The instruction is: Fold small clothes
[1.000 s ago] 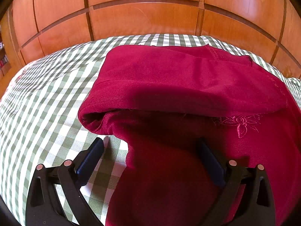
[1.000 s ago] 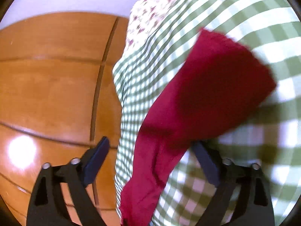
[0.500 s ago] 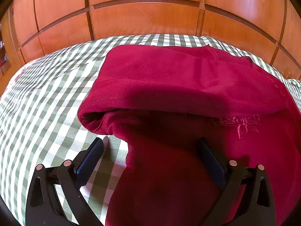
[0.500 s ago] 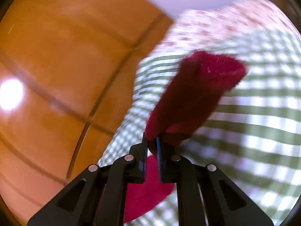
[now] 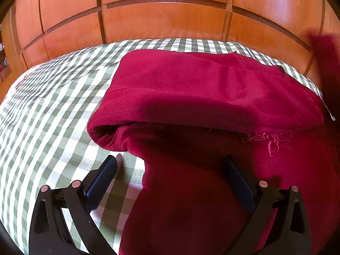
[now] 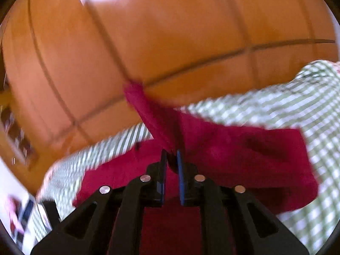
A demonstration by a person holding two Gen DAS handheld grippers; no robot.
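A dark red knit garment [image 5: 212, 97] lies partly folded on a green-and-white checked cloth [image 5: 53, 110]; a folded layer lies across its top, and a stitched flower [image 5: 269, 140] shows at the right. My left gripper [image 5: 170, 170] is open, its jaws wide apart, low over the garment's near part. My right gripper [image 6: 170, 159] is shut on a strip of the red garment [image 6: 244, 148] and holds it lifted above the cloth. That lifted piece shows blurred at the far right of the left wrist view [image 5: 327, 63].
A wooden panelled wall [image 5: 170, 10] stands right behind the checked surface and fills the top of the right wrist view [image 6: 170, 42]. The checked cloth [image 6: 286, 102] extends to the right. Blurred objects [image 6: 19, 218] sit at the lower left edge.
My right gripper closed on the red fabric, then lifted and swung it, its view turning toward the wall. The lifted fabric has entered the left view's right edge. The left gripper has not moved.
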